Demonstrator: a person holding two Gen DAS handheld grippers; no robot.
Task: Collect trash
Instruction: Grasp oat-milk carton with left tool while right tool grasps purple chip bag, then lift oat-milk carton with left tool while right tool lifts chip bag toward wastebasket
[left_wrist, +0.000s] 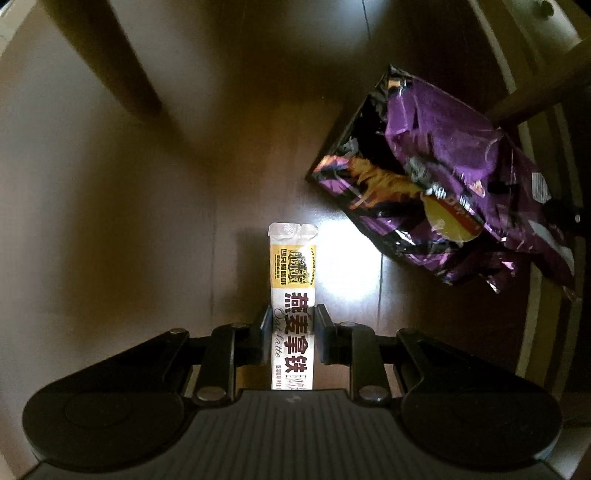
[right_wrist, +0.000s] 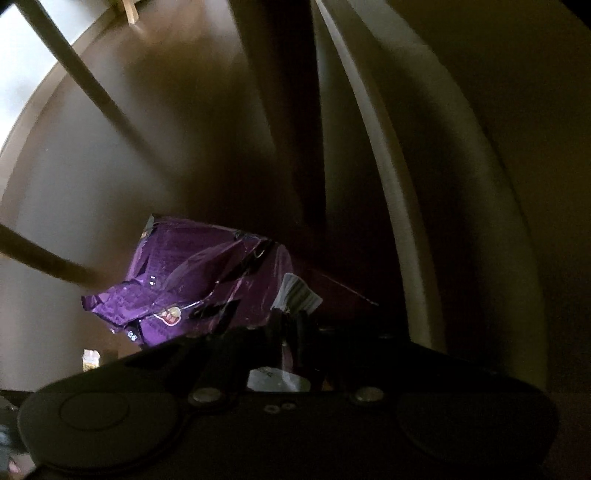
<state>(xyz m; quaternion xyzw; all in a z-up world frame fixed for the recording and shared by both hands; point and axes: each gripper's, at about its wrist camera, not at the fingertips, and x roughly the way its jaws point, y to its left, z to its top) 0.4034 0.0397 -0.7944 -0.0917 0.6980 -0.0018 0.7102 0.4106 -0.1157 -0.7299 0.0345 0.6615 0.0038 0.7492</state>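
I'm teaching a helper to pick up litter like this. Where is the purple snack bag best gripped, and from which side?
Take the purple snack bag at a crumpled edge, from straight above. It is thin crinkled foil lying loose, so raised folds give narrow pinch points; the flat middle gives none. The right tool is shut on one such edge near the white patch.

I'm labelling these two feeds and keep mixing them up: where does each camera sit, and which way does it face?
Left wrist: sits on the left hand-held gripper, looking down at the dark wooden floor; its black fingers clamp an oat latte sachet.
Right wrist: sits on the right hand-held gripper, looking down past chair legs; its dark fingers pinch the purple snack bag.
Shared: both views show the purple snack bag; the sachet peeks in at the right view's lower left.
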